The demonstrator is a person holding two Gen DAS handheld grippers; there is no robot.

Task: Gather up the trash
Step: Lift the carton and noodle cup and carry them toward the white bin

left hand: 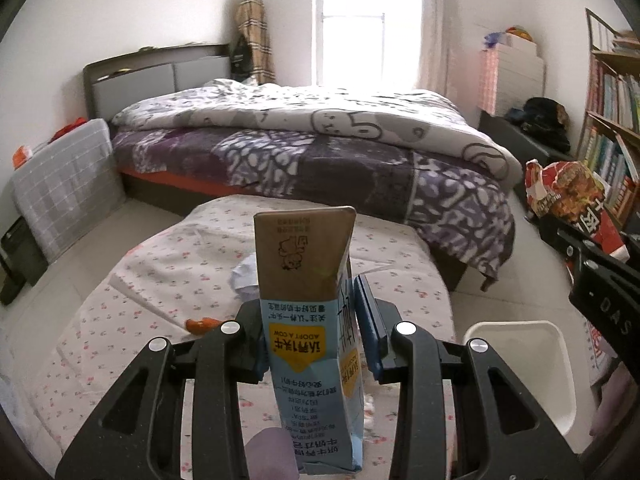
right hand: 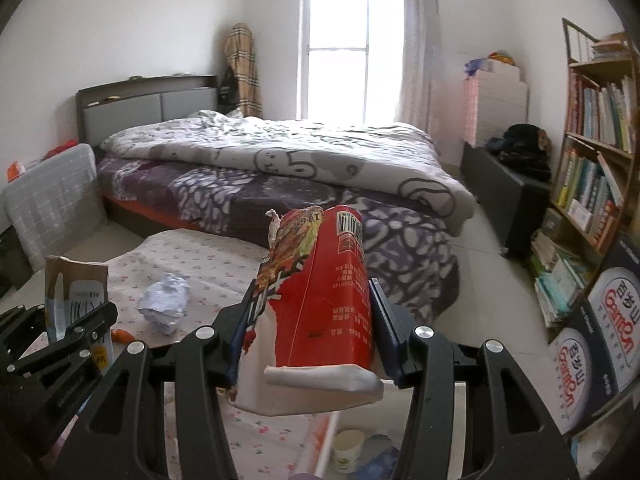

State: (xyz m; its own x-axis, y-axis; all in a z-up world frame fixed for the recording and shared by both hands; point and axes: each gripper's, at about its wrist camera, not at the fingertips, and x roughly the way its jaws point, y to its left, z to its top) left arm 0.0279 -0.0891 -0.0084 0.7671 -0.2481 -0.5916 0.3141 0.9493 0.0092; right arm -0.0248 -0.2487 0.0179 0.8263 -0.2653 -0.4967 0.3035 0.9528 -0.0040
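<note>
My left gripper (left hand: 316,328) is shut on a blue and brown milk carton (left hand: 312,320), held upright above the floral-cloth table (left hand: 140,320). My right gripper (right hand: 308,332) is shut on a torn red snack box (right hand: 320,300), held above the white bin (left hand: 532,364) at the table's right. The box also shows in the left wrist view (left hand: 568,192), and the carton in the right wrist view (right hand: 76,292). A crumpled paper ball (right hand: 164,300) and a small orange scrap (right hand: 122,335) lie on the table.
The bin's inside (right hand: 360,452) holds a paper cup and other trash. A bed (left hand: 320,140) stands behind the table. A bookshelf (right hand: 592,152) and boxes (right hand: 592,352) stand on the right. A grey padded board (left hand: 64,184) leans at the left.
</note>
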